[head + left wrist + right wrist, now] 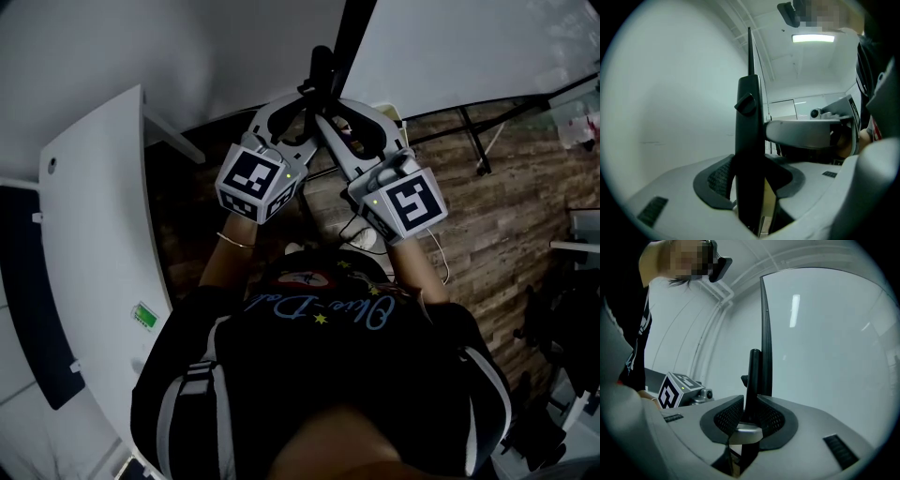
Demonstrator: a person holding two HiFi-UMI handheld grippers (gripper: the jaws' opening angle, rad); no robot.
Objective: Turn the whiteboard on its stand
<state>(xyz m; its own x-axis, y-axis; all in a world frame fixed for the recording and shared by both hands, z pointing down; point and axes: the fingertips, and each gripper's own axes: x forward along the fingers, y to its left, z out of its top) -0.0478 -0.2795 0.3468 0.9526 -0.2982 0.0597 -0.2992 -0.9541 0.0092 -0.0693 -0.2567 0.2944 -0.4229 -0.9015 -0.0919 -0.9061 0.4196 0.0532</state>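
Person: black shirt [319, 375] nearest, forearms stretched forward, one gripper in each hand.
Left gripper [750, 185]: held level, jaws set wide and clamped on the black post [749, 140], dark pads [717, 180] against its sides; marker cube [255, 180] at near left in the head view.
Right gripper [749, 420]: held level, jaws closed on the same post from the right side, meshed pads tight on both sides of it; marker cube [411, 202] at near right.
Post: upright, just beyond both cubes, gripped by both sets of jaws, with a small black knob [746, 104] on its side.
Whiteboard [459, 47]: just beyond the post, on its stand; seen edge-on from both gripper views, thin dark frame edge rising above the post; white face spreading to the far right in the head view.
Stand legs [473, 141]: black, on the floor below the board, right of the grippers.
Floor [511, 225]: brown wood planks, right and far.
Table [94, 244]: white, at left, well apart from the grippers.
Ceiling light [813, 38]: lit strip, high and far in the left gripper view.
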